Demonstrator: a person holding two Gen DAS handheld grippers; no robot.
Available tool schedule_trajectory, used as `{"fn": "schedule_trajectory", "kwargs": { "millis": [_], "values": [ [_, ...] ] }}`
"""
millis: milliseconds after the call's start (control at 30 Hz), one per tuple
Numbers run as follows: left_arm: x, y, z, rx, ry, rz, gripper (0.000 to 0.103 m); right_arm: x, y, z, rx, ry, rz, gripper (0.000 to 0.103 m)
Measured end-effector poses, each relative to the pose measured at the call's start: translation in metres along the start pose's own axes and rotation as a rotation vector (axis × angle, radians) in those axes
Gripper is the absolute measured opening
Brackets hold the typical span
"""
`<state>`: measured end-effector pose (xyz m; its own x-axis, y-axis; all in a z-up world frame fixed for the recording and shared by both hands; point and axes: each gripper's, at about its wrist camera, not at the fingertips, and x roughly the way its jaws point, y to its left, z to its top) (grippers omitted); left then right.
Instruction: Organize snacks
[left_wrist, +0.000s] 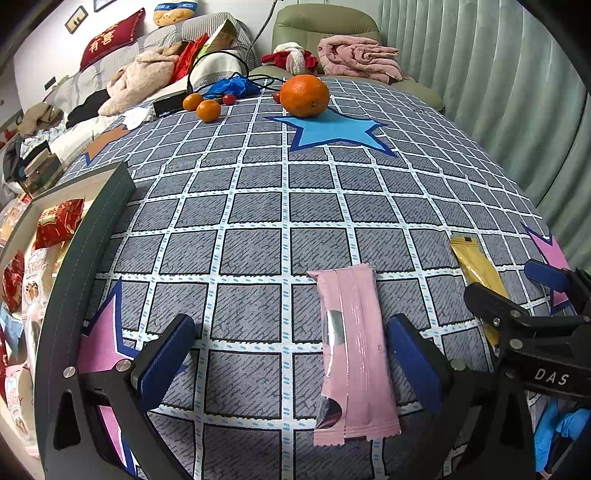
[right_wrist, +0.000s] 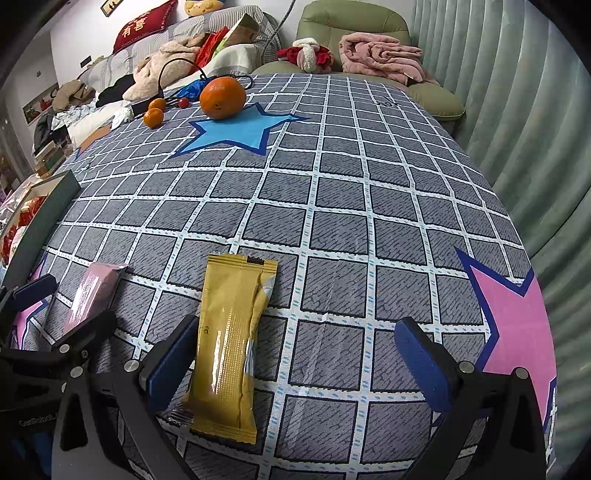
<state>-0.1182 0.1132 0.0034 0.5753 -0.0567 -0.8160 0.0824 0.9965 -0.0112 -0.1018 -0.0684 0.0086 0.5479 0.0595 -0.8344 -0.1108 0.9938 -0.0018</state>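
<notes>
Fingers of the left gripper (left_wrist: 295, 365) and right gripper (right_wrist: 299, 365) gape wide, gripping nothing. Pink packet (left_wrist: 351, 354) and yellow packet (right_wrist: 232, 343) lie flat between them, right of the snack box (left_wrist: 85, 236); beyond, open tablecloth (left_wrist: 258, 206).

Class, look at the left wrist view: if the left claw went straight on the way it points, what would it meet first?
Most likely the pink snack packet, lying flat on the checked tablecloth between the open left claw's fingers, nearer the right one.
</notes>
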Motion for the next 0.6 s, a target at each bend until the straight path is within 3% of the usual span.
{"fn": "schedule_trajectory", "kwargs": {
  "millis": [600],
  "values": [
    [0.0005,0.0004,0.0002,0.001,0.002,-0.001,0.103,0.0001,0.0002,-0.0007,-0.002,0.004,0.001,0.103]
  ]
}}
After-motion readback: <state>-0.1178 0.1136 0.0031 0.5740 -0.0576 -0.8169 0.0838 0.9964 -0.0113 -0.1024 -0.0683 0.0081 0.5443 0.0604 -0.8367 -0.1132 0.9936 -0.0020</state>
